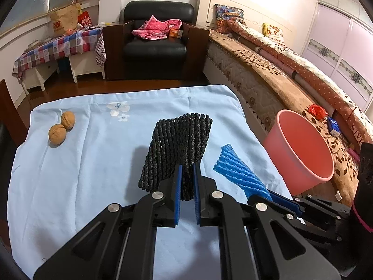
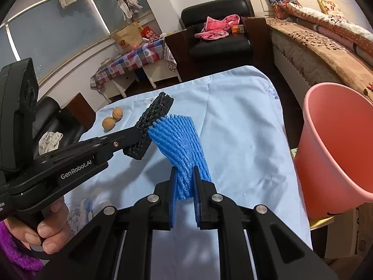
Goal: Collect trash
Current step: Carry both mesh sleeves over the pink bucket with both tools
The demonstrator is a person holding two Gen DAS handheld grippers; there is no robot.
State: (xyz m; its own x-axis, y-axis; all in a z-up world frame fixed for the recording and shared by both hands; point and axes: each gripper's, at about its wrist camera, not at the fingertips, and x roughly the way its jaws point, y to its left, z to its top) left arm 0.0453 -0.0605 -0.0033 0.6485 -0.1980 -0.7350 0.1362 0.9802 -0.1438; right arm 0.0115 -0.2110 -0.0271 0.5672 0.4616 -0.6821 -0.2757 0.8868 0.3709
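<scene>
Above the counter, two pieces of foam netting hang in the air, each pinched by its own tool. The black foam net (image 1: 177,151) sits between the blue pads of the left gripper (image 1: 187,166), whose jaws are clenched on its lower edge, so the sheet stands up and fans out over the light blue cloth (image 1: 93,163). Just to its right, the blue foam net (image 2: 181,144) is caught the same way in the right gripper (image 2: 185,170), jaws clamped on its narrow end while the ribbed top spreads wide.

From the left wrist view, only a slanted strip of the blue net shows beside the black one. The right wrist view shows it whole, along with the left tool from the side and the person's left hand (image 2: 52,224) wrapped round its grip. That view also shows the black net edge-on, close beside the blue one; whether they touch I cannot tell.

To the right of the counter stands a pink bucket (image 1: 303,149), its mouth tilted toward the tools; the part of its inside on show holds nothing. Two walnuts (image 1: 61,127) lie touching on the cloth's far left, well apart from both nets. Behind the bucket runs a bed (image 1: 268,70) with a brown floral cover.
</scene>
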